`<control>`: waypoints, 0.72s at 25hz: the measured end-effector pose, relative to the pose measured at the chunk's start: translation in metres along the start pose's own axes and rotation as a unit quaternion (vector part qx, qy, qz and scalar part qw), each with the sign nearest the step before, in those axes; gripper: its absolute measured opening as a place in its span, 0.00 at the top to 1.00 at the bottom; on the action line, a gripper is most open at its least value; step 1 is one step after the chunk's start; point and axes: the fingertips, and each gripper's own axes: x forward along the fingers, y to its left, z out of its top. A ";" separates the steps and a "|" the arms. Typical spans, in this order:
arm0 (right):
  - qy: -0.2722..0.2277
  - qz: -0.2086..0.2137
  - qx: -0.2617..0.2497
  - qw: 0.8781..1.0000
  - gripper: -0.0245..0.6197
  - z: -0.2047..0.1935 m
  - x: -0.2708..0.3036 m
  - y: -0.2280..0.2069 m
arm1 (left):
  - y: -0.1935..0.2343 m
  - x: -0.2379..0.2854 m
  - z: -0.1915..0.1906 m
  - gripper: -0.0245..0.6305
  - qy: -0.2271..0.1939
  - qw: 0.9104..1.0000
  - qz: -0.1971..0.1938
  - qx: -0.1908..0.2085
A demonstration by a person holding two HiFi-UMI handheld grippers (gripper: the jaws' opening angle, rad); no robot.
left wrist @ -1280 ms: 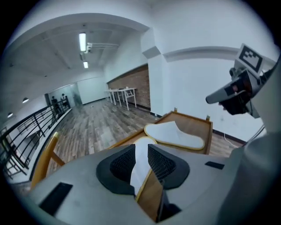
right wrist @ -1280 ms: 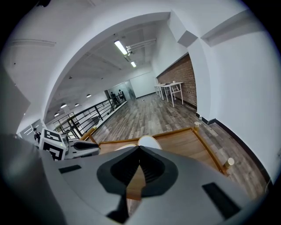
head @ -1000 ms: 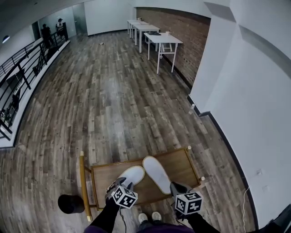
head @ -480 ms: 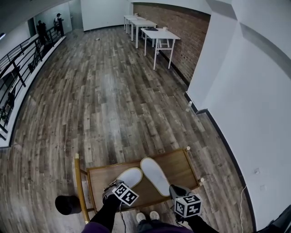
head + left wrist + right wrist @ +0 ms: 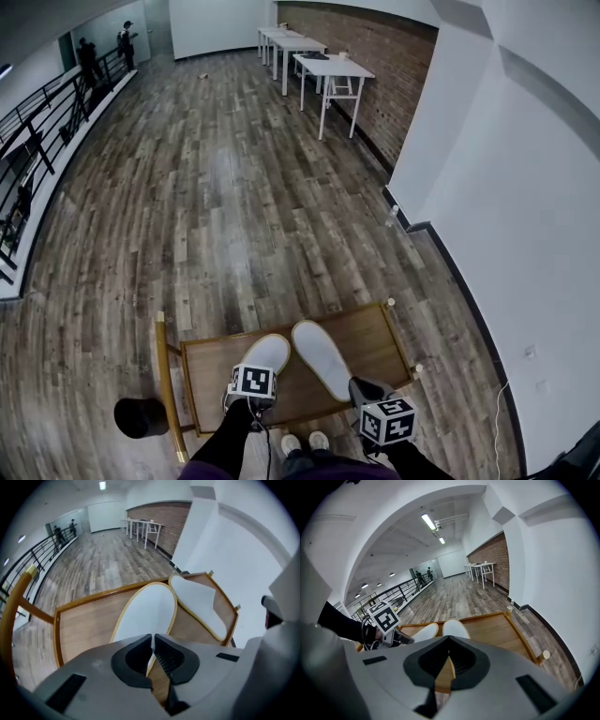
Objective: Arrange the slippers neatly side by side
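White left slipper (image 5: 267, 354), on the wooden rack (image 5: 375, 330) at lower centre, is being pinched at its near rim by the left gripper (image 5: 153, 644), whose jaws have just been closing, and is likely needing a low, flat swivel parallel to the right slipper (image 5: 322, 358), the right gripper (image 5: 449, 654) sitting closed.

The left hand-held gripper (image 5: 152, 641) points steeply down. Its jaws have just been closing and now pinch the heel edge of the left slipper (image 5: 145, 611). The right hand-held gripper (image 5: 449, 641) tilts down less steeply, with its jaws closed on the heel edge of the right slipper (image 5: 454, 629). Both dark-sleeved arms (image 5: 220, 445) reach forward.
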 end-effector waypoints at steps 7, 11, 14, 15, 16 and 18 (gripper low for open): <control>-0.002 0.008 -0.005 1.000 0.96 0.002 0.002 0.006 | 0.000 -0.016 0.009 0.94 -0.045 0.974 -0.048 -0.217; -0.004 0.007 -0.004 1.000 0.96 0.002 0.002 0.004 | -0.005 -0.016 0.012 0.94 -0.058 0.962 -0.054 -0.262; -0.003 0.006 -0.004 1.000 0.96 0.001 0.000 0.004 | -0.006 -0.011 0.006 0.94 -0.050 0.959 -0.049 -0.273; -0.004 0.005 -0.003 1.000 0.96 0.001 -0.001 0.003 | -0.007 -0.009 0.005 0.94 -0.049 0.959 -0.048 -0.274; -0.005 0.004 -0.002 1.000 0.96 0.001 -0.002 0.002 | -0.007 -0.008 0.004 0.94 -0.048 0.960 -0.046 -0.273; -0.005 0.001 0.001 1.000 0.96 0.000 -0.004 -0.001 | -0.007 -0.005 0.003 0.94 -0.049 0.958 -0.043 -0.278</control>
